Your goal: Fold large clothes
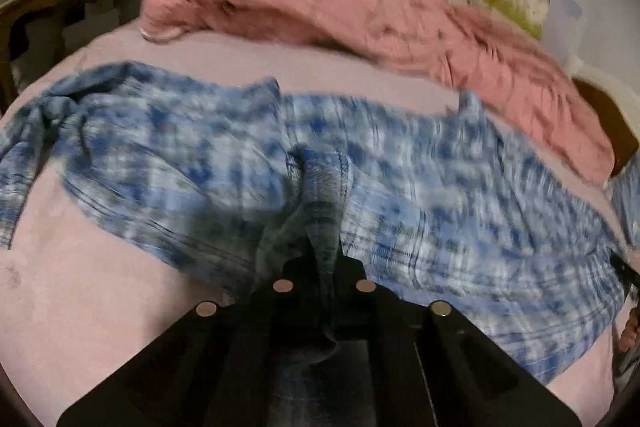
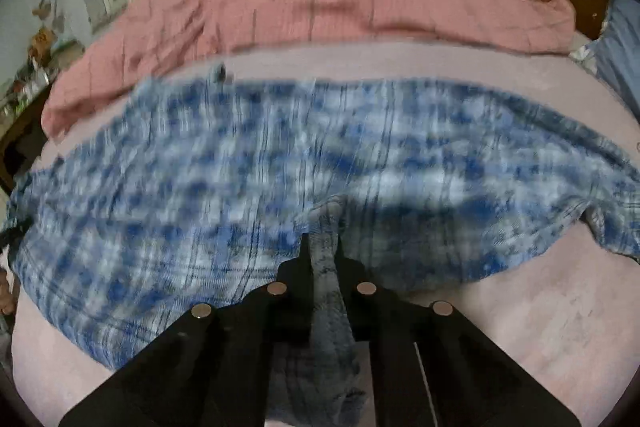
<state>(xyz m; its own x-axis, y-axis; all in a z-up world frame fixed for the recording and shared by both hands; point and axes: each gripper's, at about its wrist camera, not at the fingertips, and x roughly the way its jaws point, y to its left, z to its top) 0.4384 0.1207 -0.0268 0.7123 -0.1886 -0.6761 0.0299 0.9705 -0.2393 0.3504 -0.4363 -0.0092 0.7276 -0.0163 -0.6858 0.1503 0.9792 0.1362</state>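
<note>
A blue-and-white plaid shirt lies spread across a bed with a pale pink sheet, both views blurred. The left gripper has its jaws clenched on a bunched fold of the shirt's near edge, at 6 o'clock in its view. The right gripper grasps another pinch of the same shirt likewise. A rumpled pink quilt lies toward 12 o'clock. No writing or label can be read.
</note>
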